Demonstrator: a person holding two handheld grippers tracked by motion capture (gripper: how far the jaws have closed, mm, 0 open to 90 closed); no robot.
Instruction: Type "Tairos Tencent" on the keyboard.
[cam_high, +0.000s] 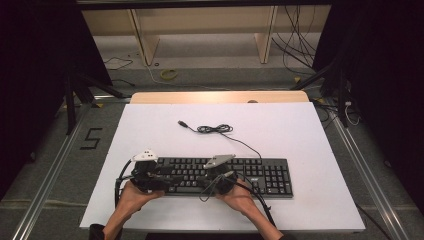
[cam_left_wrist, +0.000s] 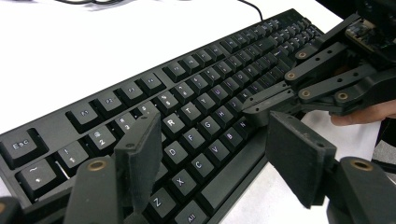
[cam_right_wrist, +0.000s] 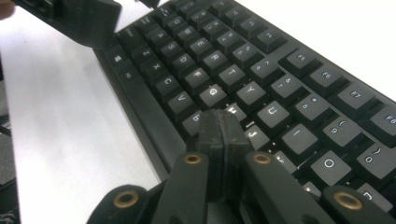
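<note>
The keyboard (cam_high: 220, 176) lies in the lower middle of the high view, on the white desk (cam_high: 300, 135), with its cable (cam_high: 220, 130) coiled above it toward the centre of the frame. Both hands come in from the bottom edge and sit at the keyboard's near side.

The right tongs (cam_right_wrist: 223, 122) are pressed together with nothing between them. In the right gripper view their joined tip rests at the centre of the frame, over the keys around H and B, and whether it touches a key cannot be told. The left tongs (cam_left_wrist: 215, 154) are spread, with nothing pinched; in the left gripper view the Z, X, C and D keys show between the two pads at the bottom of the frame.

The likeliest slip is a wrong key. The joined tip looks about as broad as a key, so a push off centre could catch a neighbour as well. A slanted push could shove the keyboard across the smooth desk, since nothing pins it. The spread left tongs hang close over the lower rows and could knock a key if that hand sinks. The right gripper's own cable (cam_high: 260, 200) could drag across the keys.

No container shows on the desk.
</note>
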